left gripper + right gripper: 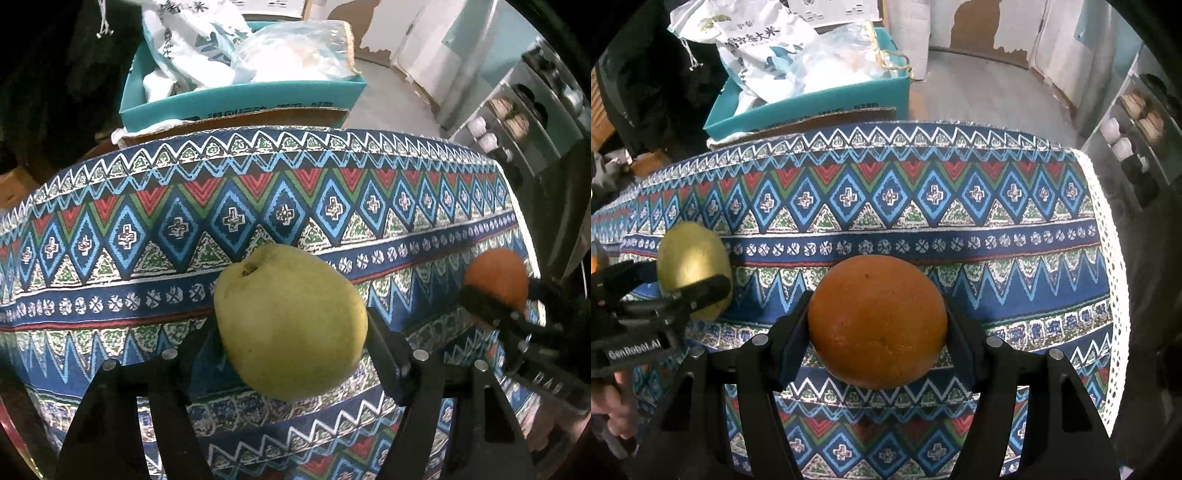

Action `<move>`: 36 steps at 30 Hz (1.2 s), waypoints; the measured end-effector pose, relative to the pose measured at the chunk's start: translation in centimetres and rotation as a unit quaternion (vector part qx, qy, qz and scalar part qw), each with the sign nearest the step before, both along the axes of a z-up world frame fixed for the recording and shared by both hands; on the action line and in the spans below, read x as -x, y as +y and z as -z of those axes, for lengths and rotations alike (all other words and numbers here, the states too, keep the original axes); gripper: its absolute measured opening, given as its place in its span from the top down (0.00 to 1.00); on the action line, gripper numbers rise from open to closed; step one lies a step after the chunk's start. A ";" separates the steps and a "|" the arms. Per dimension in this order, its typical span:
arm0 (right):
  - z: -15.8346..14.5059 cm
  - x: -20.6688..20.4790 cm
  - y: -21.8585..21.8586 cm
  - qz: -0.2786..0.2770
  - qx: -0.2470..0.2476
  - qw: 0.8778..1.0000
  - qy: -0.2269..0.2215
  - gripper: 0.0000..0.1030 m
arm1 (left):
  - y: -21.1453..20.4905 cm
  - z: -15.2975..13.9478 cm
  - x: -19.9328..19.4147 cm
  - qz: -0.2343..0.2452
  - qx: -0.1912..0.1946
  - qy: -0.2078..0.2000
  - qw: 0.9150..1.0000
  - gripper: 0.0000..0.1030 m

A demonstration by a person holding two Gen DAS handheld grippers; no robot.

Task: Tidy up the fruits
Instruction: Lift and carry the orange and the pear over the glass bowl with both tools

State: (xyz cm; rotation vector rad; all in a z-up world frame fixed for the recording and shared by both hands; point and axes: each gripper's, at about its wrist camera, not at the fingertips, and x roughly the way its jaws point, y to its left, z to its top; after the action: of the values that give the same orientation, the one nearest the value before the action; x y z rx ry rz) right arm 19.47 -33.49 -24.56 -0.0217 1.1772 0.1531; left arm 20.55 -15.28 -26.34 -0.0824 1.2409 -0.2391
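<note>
My left gripper point(291, 332) is shut on a yellow-green pear point(290, 321), held above the patterned tablecloth point(184, 221). My right gripper point(877, 328) is shut on an orange point(877, 321) above the same cloth point(923, 206). In the left wrist view the orange point(496, 277) and the right gripper show at the right edge. In the right wrist view the pear point(690, 262) and the left gripper show at the left edge. The two grippers are side by side, apart.
A teal cardboard box point(240, 99) with bags in it stands beyond the table's far edge; it also shows in the right wrist view point(812, 103). A shelf with jars point(517, 125) stands at the right. The table's right edge point(1115, 258) has white lace trim.
</note>
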 end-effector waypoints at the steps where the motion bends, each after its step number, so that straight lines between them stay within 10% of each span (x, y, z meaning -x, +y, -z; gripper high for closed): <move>1: -0.2 0.0 0.1 -0.001 0.000 1.000 -0.002 0.36 | 0.0 -0.2 0.3 0.005 -0.006 -0.006 1.000 0.28; 36: -14.5 5.4 5.1 -0.058 -0.049 0.988 -0.135 0.36 | 4.9 -16.3 9.6 0.031 -0.013 -0.165 0.986 0.28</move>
State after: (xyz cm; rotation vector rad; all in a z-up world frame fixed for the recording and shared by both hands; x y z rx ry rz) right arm 14.12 -28.36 -10.11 -0.0233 0.8979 0.3017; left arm 10.99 -10.43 -10.01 0.0183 0.9167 -0.2778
